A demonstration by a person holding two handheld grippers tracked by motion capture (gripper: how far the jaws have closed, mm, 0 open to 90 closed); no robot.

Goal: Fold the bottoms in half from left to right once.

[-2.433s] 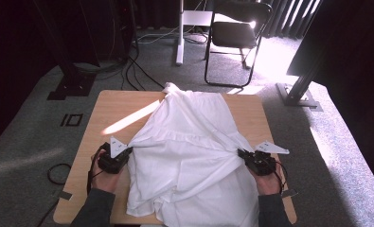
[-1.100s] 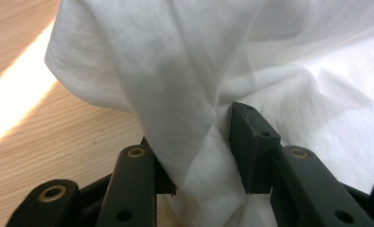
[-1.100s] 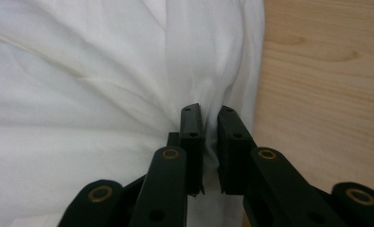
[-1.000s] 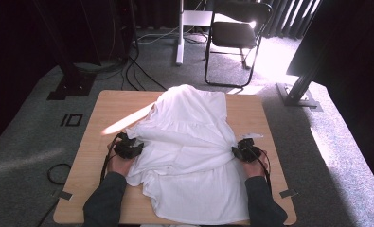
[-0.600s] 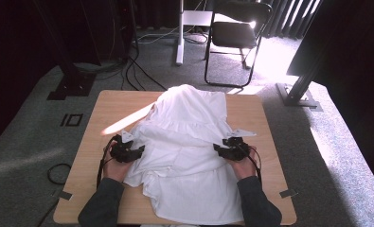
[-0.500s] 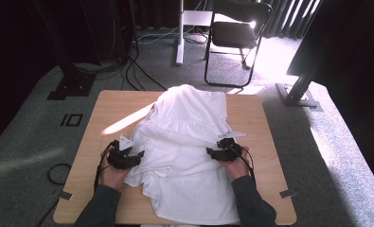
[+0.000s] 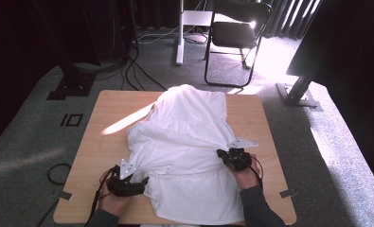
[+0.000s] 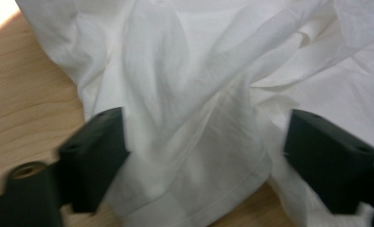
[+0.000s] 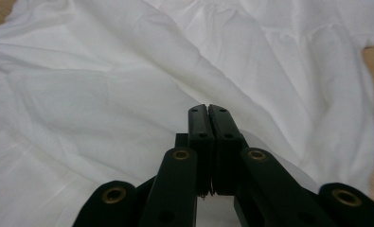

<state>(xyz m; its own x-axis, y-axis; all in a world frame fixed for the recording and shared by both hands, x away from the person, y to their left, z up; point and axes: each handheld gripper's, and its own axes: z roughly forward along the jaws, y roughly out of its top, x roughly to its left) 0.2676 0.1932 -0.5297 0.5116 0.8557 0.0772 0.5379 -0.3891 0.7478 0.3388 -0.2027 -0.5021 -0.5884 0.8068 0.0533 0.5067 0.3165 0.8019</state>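
Observation:
A white garment (image 7: 189, 137) lies spread on the wooden table (image 7: 99, 151), bunched into folds across its middle. My left gripper (image 7: 144, 181) rests at the garment's near left edge. Its jaws have just been opening and now stand wide. In the left gripper view a hemmed fold of the cloth (image 8: 189, 71) lies loose between them, and my left gripper (image 8: 206, 127) does not press it. My right gripper (image 7: 221, 153) sits on the garment's right side. In the right gripper view my right gripper (image 9: 207, 111) has just closed, its jaws meeting above the cloth (image 9: 104, 94) with nothing seen between them.
A bright sun stripe (image 7: 125, 124) crosses the table's left part. Behind the table stand a black chair (image 7: 236, 35) and a white post (image 7: 179, 33), with cables (image 7: 137, 66) on the carpet. A black stand foot (image 7: 300, 92) is at the right.
My left gripper has drawn back toward the near left edge and opened, letting the cloth go. My right gripper moved inward over the garment and shut. The garment's middle is narrower than before.

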